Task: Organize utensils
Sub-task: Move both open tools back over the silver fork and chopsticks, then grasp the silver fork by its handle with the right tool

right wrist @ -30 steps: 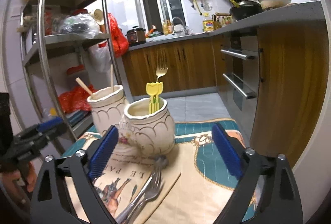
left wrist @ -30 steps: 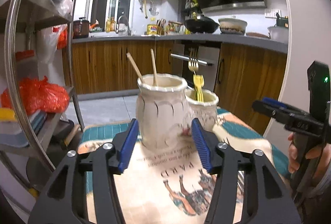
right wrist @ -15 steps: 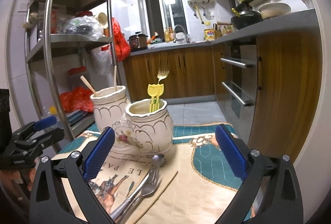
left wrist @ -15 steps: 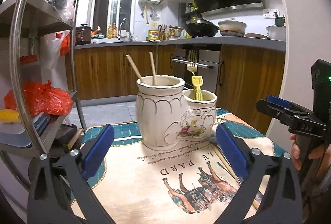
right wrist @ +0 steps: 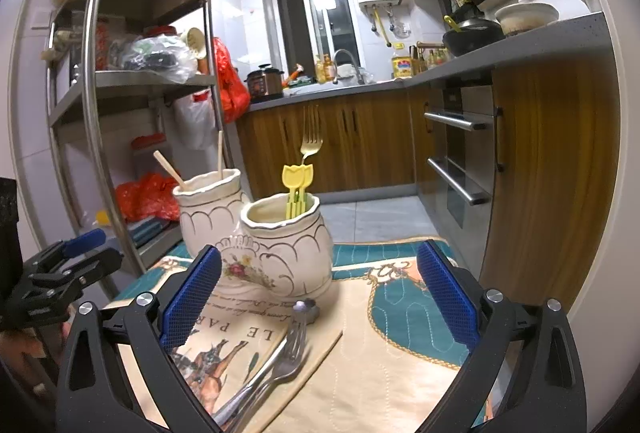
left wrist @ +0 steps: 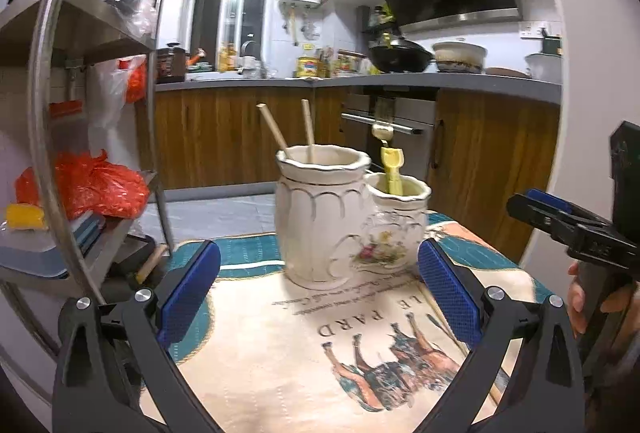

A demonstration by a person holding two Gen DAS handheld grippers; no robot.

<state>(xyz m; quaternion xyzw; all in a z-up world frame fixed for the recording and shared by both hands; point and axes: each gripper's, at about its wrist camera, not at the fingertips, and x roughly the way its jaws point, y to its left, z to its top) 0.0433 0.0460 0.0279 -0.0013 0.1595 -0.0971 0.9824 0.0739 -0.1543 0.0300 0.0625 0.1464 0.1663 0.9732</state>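
Both claws are empty and spread wide. From the left claw's (left wrist: 318,287) own camera its blue pads stand far apart, with the tall jar (left wrist: 320,213) ahead at about 12 o'clock but beyond the tips — nothing is between the pads, which have just been opening from a narrower set. The right claw (right wrist: 318,289), also gaping, holds nothing; it faces the short jar (right wrist: 286,241) at roughly 11 o'clock. On a printed table mat (right wrist: 384,353) the two cream jars stand touching, the tall one to the left of the short one. Two wooden sticks (left wrist: 290,131) lean in the tall jar; a gold fork (right wrist: 310,141) and yellow tulip-topped picks (right wrist: 297,189) stand in the short one. Loose on the mat, just in front of the short jar at about 6 o'clock from it, lie silver forks (right wrist: 276,361) and what looks like a spoon (right wrist: 306,307), overlapping — these seem to be what is left to sort. The step in hand appears to be a pause between placements, with both claws free. The next move likely calls for the right claw to dip toward the loose cutlery, close on a single handle, lift it clear of the others, and stand it in a jar.
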